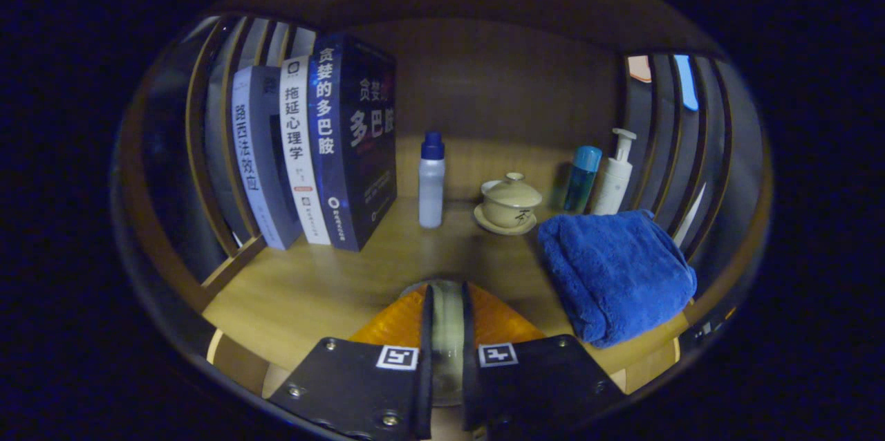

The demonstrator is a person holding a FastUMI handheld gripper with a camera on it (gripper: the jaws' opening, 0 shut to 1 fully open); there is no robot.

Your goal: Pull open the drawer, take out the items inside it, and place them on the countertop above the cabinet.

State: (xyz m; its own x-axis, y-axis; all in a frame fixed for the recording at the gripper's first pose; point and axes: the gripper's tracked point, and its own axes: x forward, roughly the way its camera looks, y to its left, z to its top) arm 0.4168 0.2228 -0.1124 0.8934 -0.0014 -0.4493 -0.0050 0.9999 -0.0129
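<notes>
A pale round object [447, 330], indistinct, sits clamped between the gripper [447, 303] fingers over the wooden countertop [311, 289]. Beyond it stand a lidded teacup [511, 202] and blue-capped bottle [431, 182]; a folded blue towel [615, 275] lies right.

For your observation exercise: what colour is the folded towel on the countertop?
Blue: the towel, seen in the gripper view, lies just right of the fingers.

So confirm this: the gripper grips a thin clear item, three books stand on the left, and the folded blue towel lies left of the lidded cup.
Wrong side: in the gripper view the folded blue towel lies right of the lidded cup. The gripper does grip a thin clear item, and three books stand left.
</notes>
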